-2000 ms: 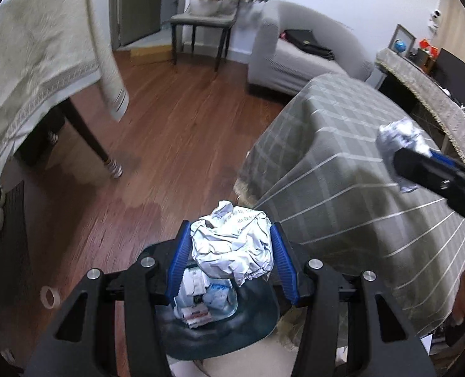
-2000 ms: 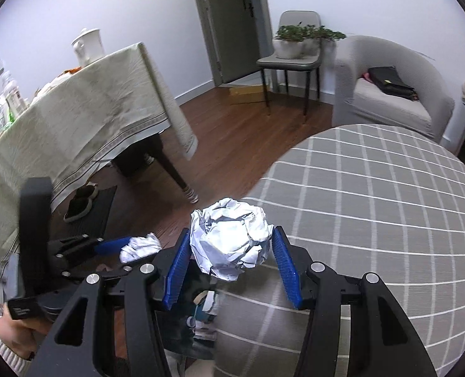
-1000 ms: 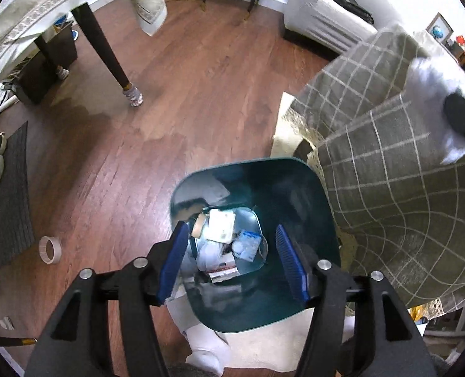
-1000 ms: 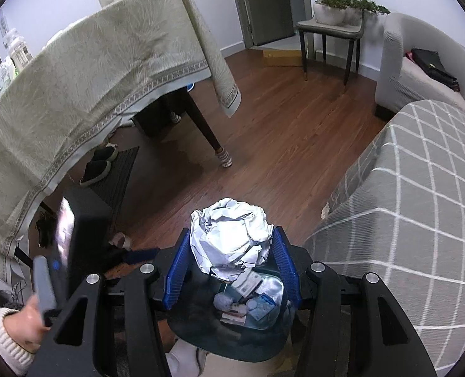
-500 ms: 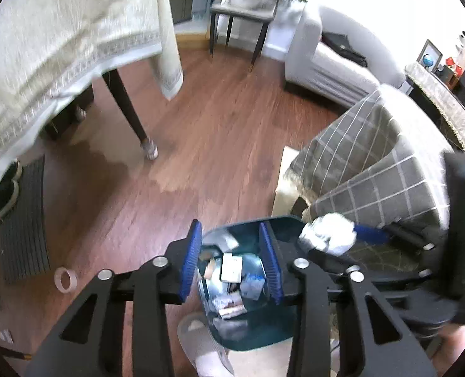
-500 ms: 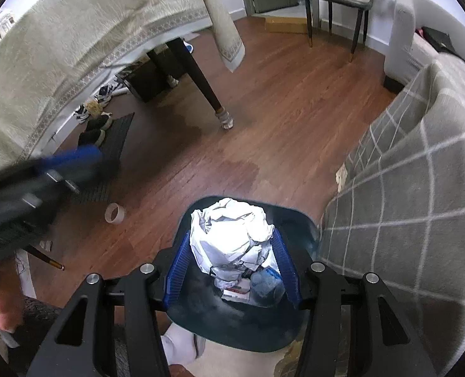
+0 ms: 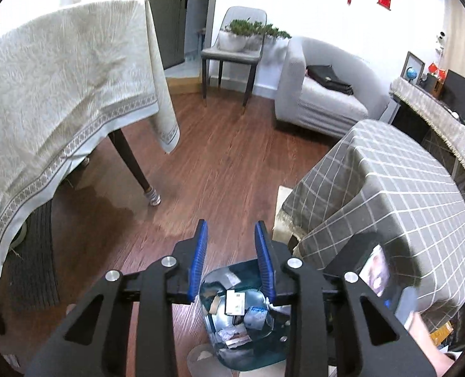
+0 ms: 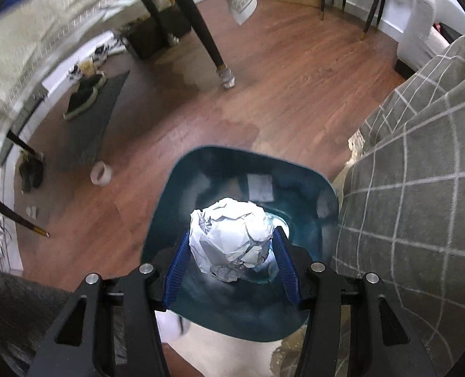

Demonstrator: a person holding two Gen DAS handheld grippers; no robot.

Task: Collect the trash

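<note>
The right gripper (image 8: 230, 253) clamps a crumpled paper ball (image 8: 230, 238) between its blue pads, the ball bulging above the fingertips and hanging directly over the mouth of the dark teal trash bin (image 8: 182, 185). The left gripper (image 7: 231, 262) has nothing between its pads; its jaws have just been closing and now stand partly apart with a narrow gap. In the left wrist view the same trash bin (image 7: 260, 355) sits at 6 o'clock, below and beyond the fingertips, with cartons and wrappers (image 7: 237, 312) lying inside. The bin stands on a wooden floor (image 7: 219, 157), just beside a table under a grey checked cloth (image 7: 398, 194) at 3 o'clock. A second table draped in a cream cloth (image 7: 59, 94) fills 9 to 11 o'clock. A roll of tape (image 8: 100, 173) lies on the floor at 9 o'clock of the bin in the right wrist view.
</note>
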